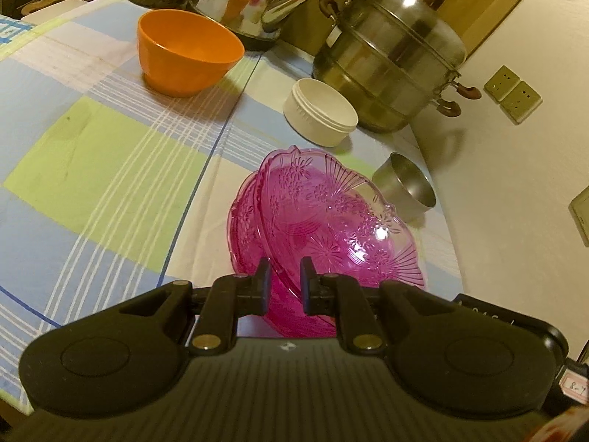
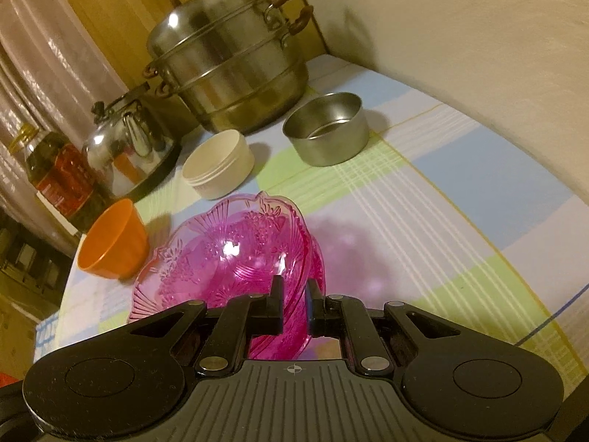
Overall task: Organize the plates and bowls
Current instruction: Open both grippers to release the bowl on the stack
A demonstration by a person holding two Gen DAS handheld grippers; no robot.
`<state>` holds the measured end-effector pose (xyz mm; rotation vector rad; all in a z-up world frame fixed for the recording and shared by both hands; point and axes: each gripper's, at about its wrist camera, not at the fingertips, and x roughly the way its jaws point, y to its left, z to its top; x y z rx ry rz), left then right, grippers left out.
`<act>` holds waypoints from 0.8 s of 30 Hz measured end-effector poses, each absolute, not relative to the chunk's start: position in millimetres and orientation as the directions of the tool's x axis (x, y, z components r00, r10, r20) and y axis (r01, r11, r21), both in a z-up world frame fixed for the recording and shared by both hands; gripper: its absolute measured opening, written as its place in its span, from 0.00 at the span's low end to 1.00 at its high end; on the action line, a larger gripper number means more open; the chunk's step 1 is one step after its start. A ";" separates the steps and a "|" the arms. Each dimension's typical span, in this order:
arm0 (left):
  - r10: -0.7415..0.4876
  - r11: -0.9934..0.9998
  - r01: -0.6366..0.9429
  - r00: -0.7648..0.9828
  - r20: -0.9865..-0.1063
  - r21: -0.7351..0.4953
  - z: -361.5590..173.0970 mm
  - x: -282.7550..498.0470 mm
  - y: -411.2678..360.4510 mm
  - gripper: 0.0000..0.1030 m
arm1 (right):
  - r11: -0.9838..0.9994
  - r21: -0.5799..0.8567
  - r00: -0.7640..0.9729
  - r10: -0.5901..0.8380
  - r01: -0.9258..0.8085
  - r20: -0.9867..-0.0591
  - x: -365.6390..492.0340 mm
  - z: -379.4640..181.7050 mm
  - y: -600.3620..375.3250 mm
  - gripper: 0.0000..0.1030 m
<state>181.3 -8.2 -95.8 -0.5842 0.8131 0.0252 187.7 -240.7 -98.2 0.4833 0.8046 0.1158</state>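
While both my tongs clench the rim of the pink glass bowl (image 1: 324,217), my left tongs (image 1: 285,280) pinch one side of it and my right tongs (image 2: 294,294) pinch the opposite side, each with the wall of the bowl between its fingers. Whether one pink bowl or two nested ones are gripped I cannot tell, as a second pink rim shows beside the first. It hangs tilted just over the checked cloth of the table (image 1: 110,169). Beyond it stand a white round tub (image 1: 320,112) and a small steel bowl (image 2: 325,129). An orange bowl (image 1: 187,51) sits nearer the far edge. Farthest back, by the wall, stand a steel steamer pot (image 2: 228,62), a kettle (image 2: 127,143) and an oil bottle (image 2: 59,176).
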 end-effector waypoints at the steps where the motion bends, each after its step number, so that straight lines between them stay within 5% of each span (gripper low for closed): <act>1: -0.197 0.842 -0.242 0.694 -0.693 -0.481 -96.7 182.0 -7.9 0.14 | 0.887 0.456 0.692 0.280 0.080 -0.666 188.2 -99.0 -239.8 0.11; 17: -0.191 0.861 -0.228 0.685 -0.703 -0.455 -102.5 186.6 -5.7 0.15 | 0.910 0.412 0.674 0.273 0.051 -0.687 192.2 -104.8 -231.7 0.12; 20: -0.176 0.870 -0.224 0.693 -0.700 -0.440 -99.5 185.1 -4.7 0.30 | 0.911 0.410 0.679 0.271 0.048 -0.683 191.5 -104.1 -232.0 0.22; 22: -0.167 0.877 -0.217 0.699 -0.695 -0.429 -96.5 183.2 -2.7 0.33 | 0.908 0.416 0.687 0.269 0.054 -0.675 190.6 -103.4 -235.0 0.44; 24: -0.155 0.881 -0.220 0.704 -0.694 -0.419 -94.3 181.3 0.7 0.33 | 0.904 0.424 0.692 0.269 0.059 -0.670 190.3 -102.7 -239.4 0.46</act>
